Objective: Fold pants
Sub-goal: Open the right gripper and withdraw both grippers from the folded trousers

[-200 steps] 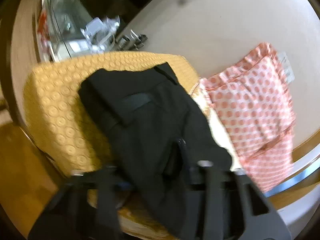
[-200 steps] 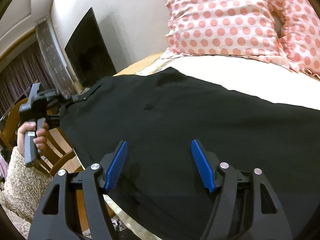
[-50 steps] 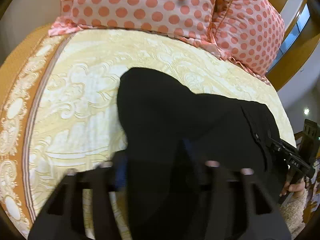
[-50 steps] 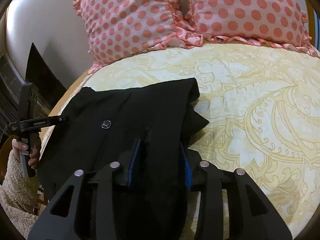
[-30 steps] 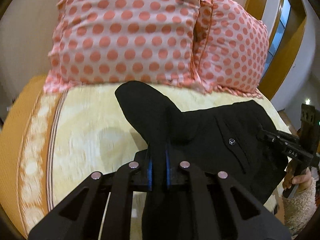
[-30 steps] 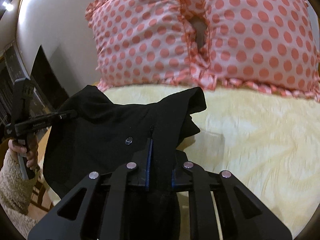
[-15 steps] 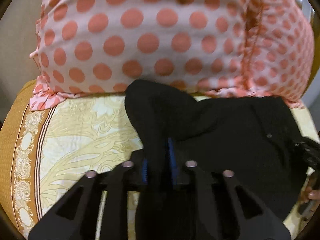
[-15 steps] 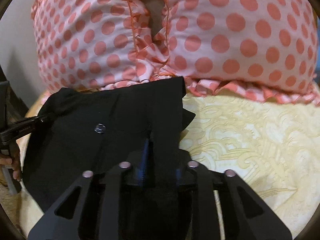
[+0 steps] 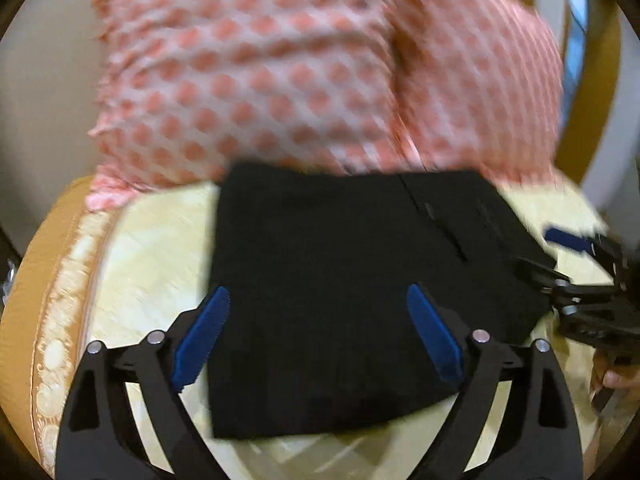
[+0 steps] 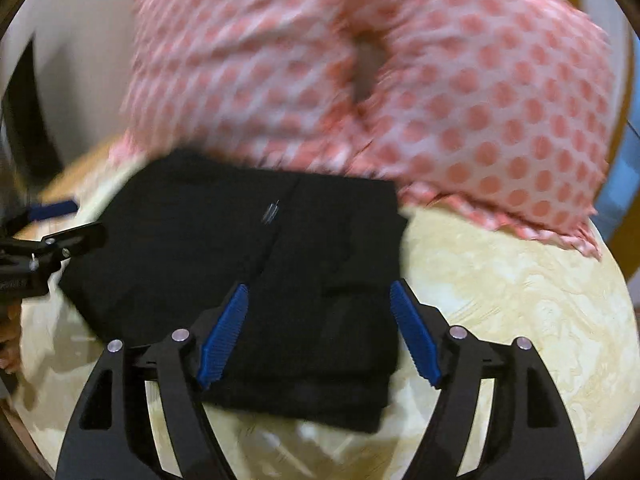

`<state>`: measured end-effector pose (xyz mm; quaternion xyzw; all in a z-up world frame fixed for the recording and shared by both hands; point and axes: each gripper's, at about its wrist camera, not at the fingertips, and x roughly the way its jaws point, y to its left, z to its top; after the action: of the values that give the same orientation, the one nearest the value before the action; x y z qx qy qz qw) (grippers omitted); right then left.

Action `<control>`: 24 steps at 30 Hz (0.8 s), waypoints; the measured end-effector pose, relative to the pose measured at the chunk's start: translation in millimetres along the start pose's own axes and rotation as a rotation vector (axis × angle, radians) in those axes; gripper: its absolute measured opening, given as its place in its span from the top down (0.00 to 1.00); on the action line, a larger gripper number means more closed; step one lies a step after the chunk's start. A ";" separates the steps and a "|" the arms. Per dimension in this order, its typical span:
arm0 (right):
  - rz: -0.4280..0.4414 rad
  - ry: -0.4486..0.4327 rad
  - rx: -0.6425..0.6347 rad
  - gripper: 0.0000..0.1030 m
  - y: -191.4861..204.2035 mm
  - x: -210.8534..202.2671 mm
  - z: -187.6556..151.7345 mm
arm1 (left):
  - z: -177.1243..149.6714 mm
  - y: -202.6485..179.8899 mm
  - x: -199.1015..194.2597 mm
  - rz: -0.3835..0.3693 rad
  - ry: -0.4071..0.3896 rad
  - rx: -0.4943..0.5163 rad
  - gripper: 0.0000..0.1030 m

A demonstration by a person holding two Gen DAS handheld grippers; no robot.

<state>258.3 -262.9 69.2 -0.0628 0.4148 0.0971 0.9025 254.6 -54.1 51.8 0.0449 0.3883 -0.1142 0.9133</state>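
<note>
The left gripper (image 9: 316, 336) is seen with its jaws spread wide and opening; the folded black pants (image 9: 352, 280) lie between and beyond the ribbed blue pads (image 9: 200, 336), which do not press on the cloth. Nothing is held. The frame of this tool is made of black struts joined by small silver pins.

The pants are laid as a flat, roughly square bundle on the bedspread (image 9: 152, 248), a pale yellow cover with a raised scroll pattern and an orange border at its left edge. The cloth is matt and dark, with a seam and a pocket slit visible near its right side. Its far edge reaches the foot of the pillows (image 9: 280, 80), which are pink with coral dots and frilled edges; both are blurred.

Further right, the right gripper (image 10: 318, 328) is likewise shown wide apart and opening, its pads (image 10: 222, 336) standing on either side of the stacked right end of the pants (image 10: 280, 280), clear of the fabric. Several layers are visible at that near edge. A small metal button is seen near the middle seam.
</note>
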 end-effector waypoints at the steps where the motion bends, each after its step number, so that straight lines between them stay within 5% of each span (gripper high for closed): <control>1: -0.018 0.069 -0.045 0.20 9.6 11.8 -5.4 | -4.6 -7.8 11.4 0.006 0.049 0.023 0.11; 4: -0.054 0.120 -0.051 0.12 15.3 22.1 -13.4 | -15.2 -7.7 41.2 -0.004 0.159 -0.011 0.06; 6: -0.038 0.153 -0.006 0.01 6.6 27.3 -10.4 | -14.5 -5.0 43.8 -0.026 0.153 -0.038 0.02; 10: 0.047 0.208 0.206 0.01 -19.7 28.5 -19.1 | -14.7 -7.3 36.7 0.005 0.160 -0.036 0.02; 16: 0.052 0.049 0.243 0.01 -6.8 -34.6 -47.6 | -42.0 -4.0 -24.6 0.091 0.010 -0.016 0.02; 24: 0.012 -0.035 0.104 0.01 55.2 -74.5 -82.2 | -105.0 -2.8 -67.2 0.160 -0.033 -0.050 0.02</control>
<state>137.7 -234.3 70.8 -0.0116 0.4039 0.0816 0.9111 135.4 -27.2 27.3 0.0511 0.3709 -0.0316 0.9267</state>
